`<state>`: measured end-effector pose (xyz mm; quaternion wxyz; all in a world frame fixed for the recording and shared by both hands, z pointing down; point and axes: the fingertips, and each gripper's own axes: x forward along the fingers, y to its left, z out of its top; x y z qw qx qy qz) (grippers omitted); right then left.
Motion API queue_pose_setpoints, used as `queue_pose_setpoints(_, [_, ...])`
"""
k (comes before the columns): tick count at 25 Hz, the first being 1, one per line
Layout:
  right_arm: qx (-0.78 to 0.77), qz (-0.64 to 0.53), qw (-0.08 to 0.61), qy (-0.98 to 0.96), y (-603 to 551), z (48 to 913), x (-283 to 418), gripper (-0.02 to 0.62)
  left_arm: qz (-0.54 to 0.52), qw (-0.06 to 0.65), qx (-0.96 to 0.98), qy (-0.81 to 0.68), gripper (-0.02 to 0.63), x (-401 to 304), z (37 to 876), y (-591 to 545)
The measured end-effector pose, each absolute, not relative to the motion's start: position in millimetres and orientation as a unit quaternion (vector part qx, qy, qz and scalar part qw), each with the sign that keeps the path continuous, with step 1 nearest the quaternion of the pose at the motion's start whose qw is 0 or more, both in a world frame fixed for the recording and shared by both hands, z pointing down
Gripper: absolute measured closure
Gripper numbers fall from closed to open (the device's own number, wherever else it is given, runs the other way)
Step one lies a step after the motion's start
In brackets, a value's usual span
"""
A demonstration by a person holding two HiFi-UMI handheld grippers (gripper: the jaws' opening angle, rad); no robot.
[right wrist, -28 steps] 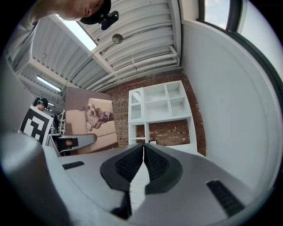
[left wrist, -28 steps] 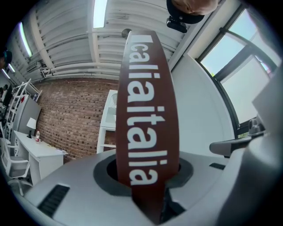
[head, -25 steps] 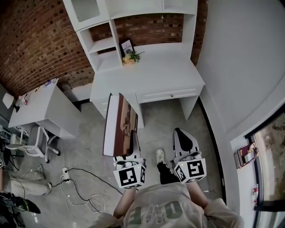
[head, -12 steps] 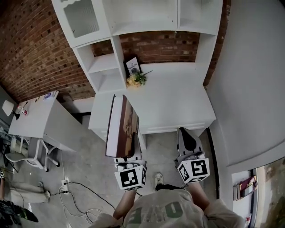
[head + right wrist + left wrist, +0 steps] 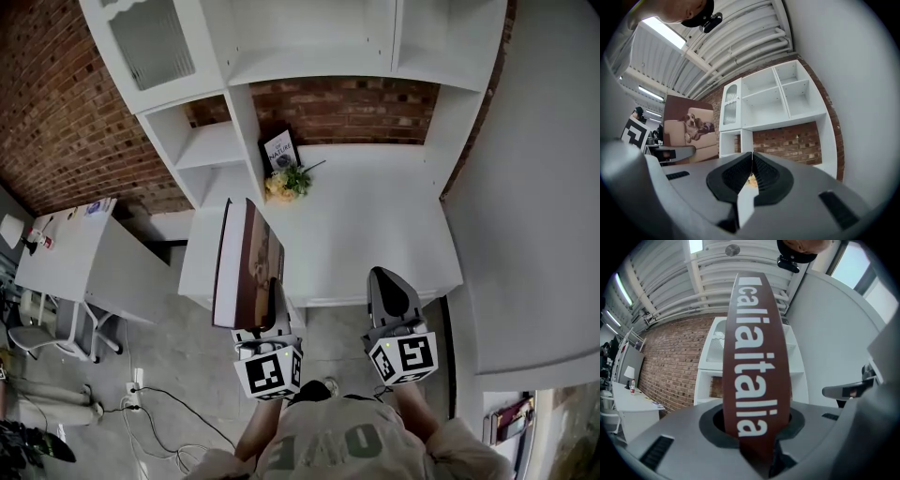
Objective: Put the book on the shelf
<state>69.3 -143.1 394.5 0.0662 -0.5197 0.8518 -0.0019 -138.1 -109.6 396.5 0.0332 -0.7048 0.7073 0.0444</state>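
A large brown book (image 5: 246,264) with a dog photo on its cover stands on edge in my left gripper (image 5: 272,298), which is shut on its lower end. In the left gripper view its brown spine (image 5: 757,352) with white lettering fills the middle between the jaws. My right gripper (image 5: 390,292) is shut and holds nothing; its pads meet in the right gripper view (image 5: 752,169). Both grippers hang over the front edge of the white desk (image 5: 375,234). The white shelf unit (image 5: 309,56) rises behind the desk, with open compartments (image 5: 761,105).
A small book (image 5: 280,150) leans against the brick wall beside a bunch of flowers (image 5: 285,183) at the desk's back left. A second white table (image 5: 70,262) and a chair (image 5: 37,328) stand at the left. Cables (image 5: 178,412) lie on the floor.
Both grippers and the book have moved forward, from over the floor to over the desk's front edge. The shelf unit now looms closer.
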Motion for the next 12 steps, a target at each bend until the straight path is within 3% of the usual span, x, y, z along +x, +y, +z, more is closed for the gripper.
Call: queue_pose_setpoints(12, [-0.547, -0.008, 0.074, 0.834, -199.8, 396.5, 59.3, 0.578, 0.067, 0.027, -0.725, 0.685, 0.454, -145.0, 392.6, -176.8])
